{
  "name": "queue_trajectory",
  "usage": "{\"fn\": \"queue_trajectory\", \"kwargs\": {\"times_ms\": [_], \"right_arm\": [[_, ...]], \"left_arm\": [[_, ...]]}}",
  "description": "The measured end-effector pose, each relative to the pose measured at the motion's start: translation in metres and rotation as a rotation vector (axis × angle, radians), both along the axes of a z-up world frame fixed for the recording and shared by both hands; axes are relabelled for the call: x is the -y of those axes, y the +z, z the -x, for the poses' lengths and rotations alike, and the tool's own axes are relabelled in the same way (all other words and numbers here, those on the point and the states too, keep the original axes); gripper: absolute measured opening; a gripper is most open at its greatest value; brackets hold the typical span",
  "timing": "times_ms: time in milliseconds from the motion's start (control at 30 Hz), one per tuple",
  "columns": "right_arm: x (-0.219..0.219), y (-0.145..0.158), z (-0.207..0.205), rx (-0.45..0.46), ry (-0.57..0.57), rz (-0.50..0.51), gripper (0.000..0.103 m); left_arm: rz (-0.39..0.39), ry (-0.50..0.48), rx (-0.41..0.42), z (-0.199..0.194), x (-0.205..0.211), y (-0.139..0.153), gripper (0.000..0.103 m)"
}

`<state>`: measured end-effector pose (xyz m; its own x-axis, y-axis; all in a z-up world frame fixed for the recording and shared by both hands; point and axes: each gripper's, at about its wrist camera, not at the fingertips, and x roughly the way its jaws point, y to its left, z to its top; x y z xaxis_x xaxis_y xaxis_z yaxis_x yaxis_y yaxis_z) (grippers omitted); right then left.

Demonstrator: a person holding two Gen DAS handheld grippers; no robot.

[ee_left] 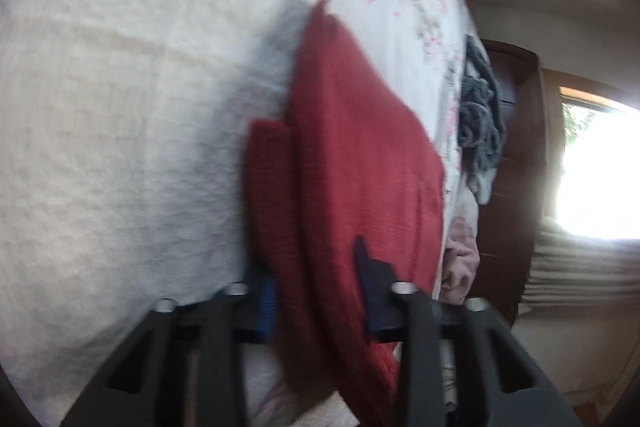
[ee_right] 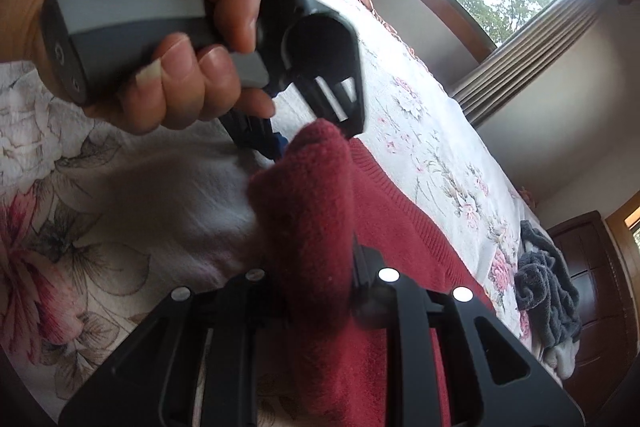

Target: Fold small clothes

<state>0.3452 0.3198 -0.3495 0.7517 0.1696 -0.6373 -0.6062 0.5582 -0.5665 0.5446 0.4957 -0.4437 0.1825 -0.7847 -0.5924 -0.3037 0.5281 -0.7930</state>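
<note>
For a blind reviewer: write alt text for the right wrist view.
The right claw grips a bunched edge of a red knit garment on a floral bedspread. Ahead, a hand holds the left claw at the same garment.

Left gripper (ee_left: pixel 316 291) clamped on red cloth (ee_left: pixel 352 155), fingers either side of the fabric. Right gripper (ee_right: pixel 316 291) likewise pinching it. A hand (ee_right: pixel 160 39) at 10 o'clock in the right wrist view grips the left gripper's handle.
</note>
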Motion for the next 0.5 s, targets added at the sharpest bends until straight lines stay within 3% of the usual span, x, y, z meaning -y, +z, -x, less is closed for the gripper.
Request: {"fn": "queue_trajectory", "kwargs": {"times_ms": [100, 233, 500], "right_arm": [[0.002, 0.003, -0.002, -0.012, -0.011, -0.015, 0.019], [0.009, 0.013, -0.002, -0.040, -0.037, -0.067, 0.018], [0.055, 0.063, -0.019, -0.170, -0.135, -0.305, 0.016]], "left_arm": [[-0.043, 0.004, 0.010, 0.001, 0.002, 0.011, 0.017], [-0.118, 0.002, 0.019, -0.005, 0.010, 0.038, 0.016], [-0.316, -0.066, 0.073, -0.013, 0.053, 0.119, 0.015]]}}
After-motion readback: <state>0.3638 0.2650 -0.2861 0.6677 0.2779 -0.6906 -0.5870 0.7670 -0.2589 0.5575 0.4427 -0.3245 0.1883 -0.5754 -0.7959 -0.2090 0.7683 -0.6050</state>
